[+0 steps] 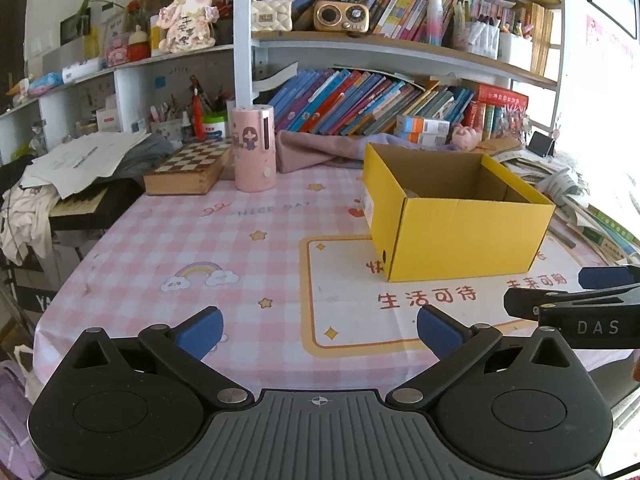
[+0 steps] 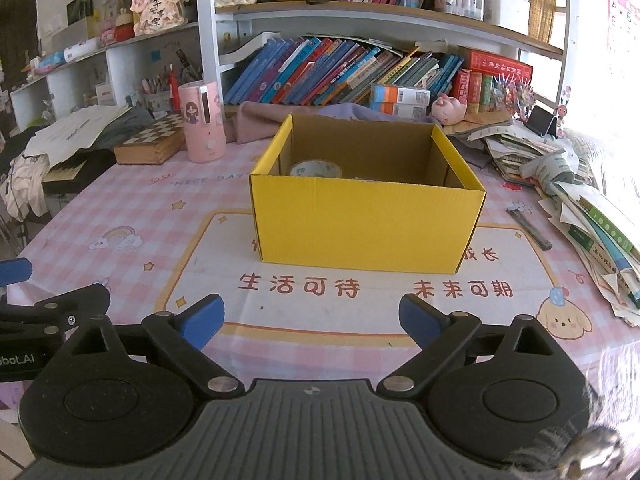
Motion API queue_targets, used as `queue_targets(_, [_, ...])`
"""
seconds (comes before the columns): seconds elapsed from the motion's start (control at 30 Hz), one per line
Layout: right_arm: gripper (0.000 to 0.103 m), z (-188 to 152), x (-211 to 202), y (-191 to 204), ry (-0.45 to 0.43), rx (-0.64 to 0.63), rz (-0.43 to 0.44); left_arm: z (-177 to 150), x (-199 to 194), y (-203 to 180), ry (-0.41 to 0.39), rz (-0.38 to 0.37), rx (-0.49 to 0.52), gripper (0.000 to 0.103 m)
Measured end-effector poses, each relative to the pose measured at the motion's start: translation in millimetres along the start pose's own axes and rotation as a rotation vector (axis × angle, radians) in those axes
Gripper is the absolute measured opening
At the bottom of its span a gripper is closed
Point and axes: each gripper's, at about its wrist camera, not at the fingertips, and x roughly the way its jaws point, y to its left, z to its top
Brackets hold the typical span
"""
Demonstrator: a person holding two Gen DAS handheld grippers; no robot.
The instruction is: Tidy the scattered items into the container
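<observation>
Both claws released, empty: left gripper point(image 1: 318, 330), right gripper point(image 2: 311, 318). Yellow box point(image 2: 366, 226) centre frame. Risk: overlooking dark bar point(image 2: 529, 227), right edge.

Bright daylight floods in from the right, blowing out that edge to white glare. Fisheye bending curves the bookshelf point(image 2: 360, 16); corners darken, shadows perhaps soft, focus mostly sharp.

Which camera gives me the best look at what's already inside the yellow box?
The right wrist view: it faces the yellow box head-on and shows a roll of tape inside by the left wall. The left wrist view sees the box cornerwise, contents almost hidden.
</observation>
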Motion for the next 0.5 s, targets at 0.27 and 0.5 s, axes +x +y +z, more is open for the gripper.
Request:
queue_targets(0.27, [0.096, -1.3, -1.2, -0.3, 0.002, -0.001, 0.000, -0.3, -0.3, 0.6, -0.001, 0.004, -0.003, 0.103])
queue_targets(0.5, [0.097, -2.6, -1.1, 0.0, 0.004, -0.003, 0.000, -1.0, -1.7, -0.4, -0.005, 0.003, 0.001, 0.103])
